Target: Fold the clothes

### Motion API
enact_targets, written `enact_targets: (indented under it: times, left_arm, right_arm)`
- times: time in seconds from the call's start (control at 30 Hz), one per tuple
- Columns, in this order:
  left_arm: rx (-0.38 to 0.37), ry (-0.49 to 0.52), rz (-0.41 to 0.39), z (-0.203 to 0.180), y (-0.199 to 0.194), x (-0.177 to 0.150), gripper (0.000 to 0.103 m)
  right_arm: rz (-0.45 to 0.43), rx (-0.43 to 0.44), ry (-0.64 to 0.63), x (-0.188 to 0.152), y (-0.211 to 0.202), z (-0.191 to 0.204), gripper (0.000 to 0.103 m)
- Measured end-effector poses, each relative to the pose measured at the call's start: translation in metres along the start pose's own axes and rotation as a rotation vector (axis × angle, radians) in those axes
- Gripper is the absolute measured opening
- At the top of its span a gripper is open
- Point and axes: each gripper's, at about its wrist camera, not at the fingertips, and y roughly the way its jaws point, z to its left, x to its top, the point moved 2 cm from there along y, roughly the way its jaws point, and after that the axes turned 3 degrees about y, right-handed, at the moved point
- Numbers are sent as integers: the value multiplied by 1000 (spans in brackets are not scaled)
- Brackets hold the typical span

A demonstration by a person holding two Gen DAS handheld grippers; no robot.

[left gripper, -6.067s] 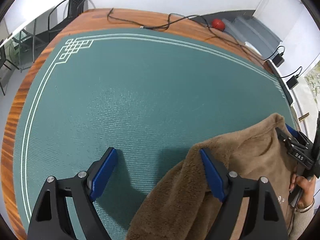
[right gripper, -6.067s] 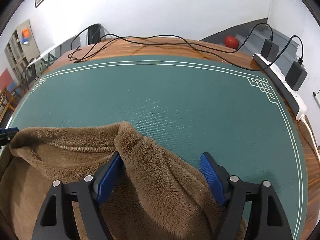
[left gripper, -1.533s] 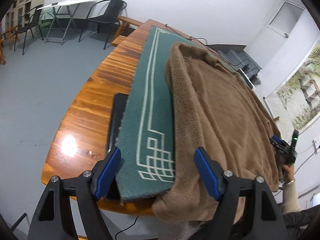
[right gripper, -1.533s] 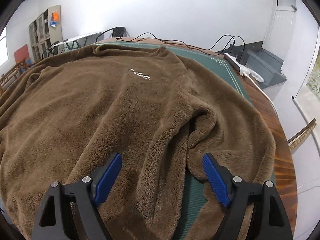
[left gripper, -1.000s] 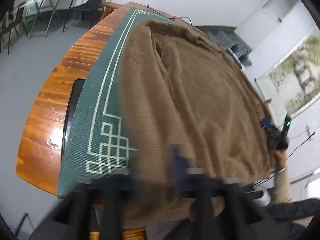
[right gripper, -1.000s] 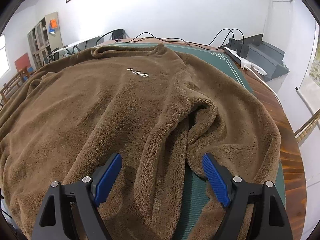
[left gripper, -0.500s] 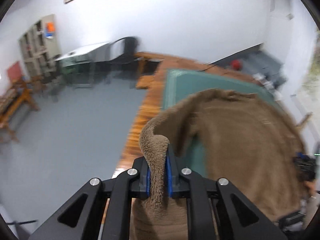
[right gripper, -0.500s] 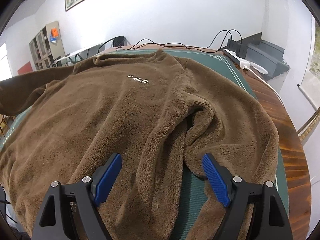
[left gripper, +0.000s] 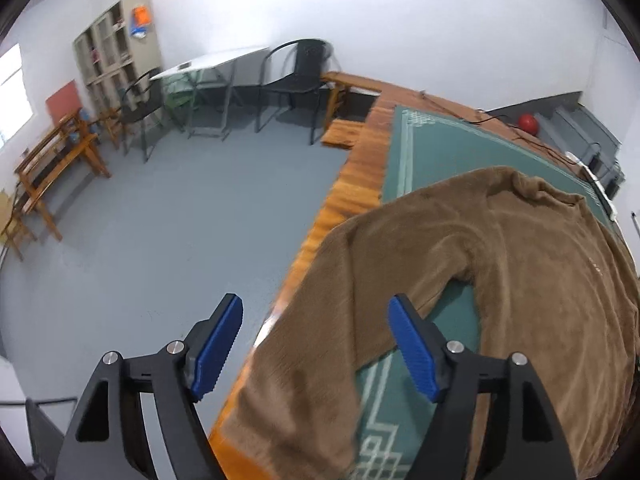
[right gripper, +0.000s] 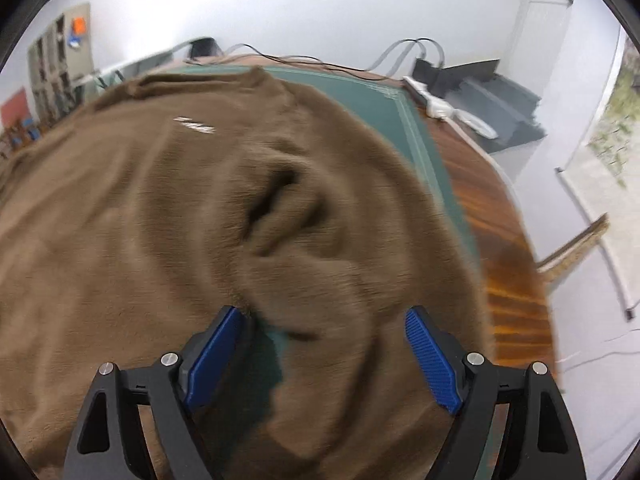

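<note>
sweater (right gripper: pixel 140 208) – brown plush fleece | mat (left gripper: pixel 460 152) – green woven | table (left gripper: pixel 360 184) – glossy wood

black chair (left gripper: pixel 298 76) | shelf cabinet (left gripper: pixel 120 44) | red ball (left gripper: pixel 528 123) | wooden benches (left gripper: pixel 56 156)

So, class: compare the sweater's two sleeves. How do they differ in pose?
The left sleeve stretches out long, its end hanging past the table edge. The right sleeve lies bunched and creased against the sweater's body. Both are the same brown fleece, and neither is gripped.
</note>
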Motion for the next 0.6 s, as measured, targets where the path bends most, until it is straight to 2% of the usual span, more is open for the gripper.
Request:
enact_targets:
  times: [0.03,0.13,0.2,0.27,0.33,0.37,0.5,0.6]
  left_arm:
    - [-13,16,0,-9,7,7,79]
    - [-56,101,21,-53,39,33,79]
    - [-91,163,48,-93,71,54,79]
    - [-141,195,78,-126,97,71,79]
    - [-202,235,117,-168,131,91,79]
    - [-202,245,132,-181,143,97,79]
    - [-203,283,194,-232,190,124,79]
    - [-203,313,241,-270,225,145,79]
  right_arm:
    - [-2,-18,1,5,0,-4,85]
    - [-41,43,17,32,-8,-4,85]
    - [-80,50,-16,56,-14,6,85]
    - [-103,93,-59,87,-13,24,85]
    - [-78,172,-65,116,0,40,85]
    - [-65,213,-67,131,7,48,85]
    - [5,271,-89,183,53,78,85]
    - [113,374,13,211,108,85,85]
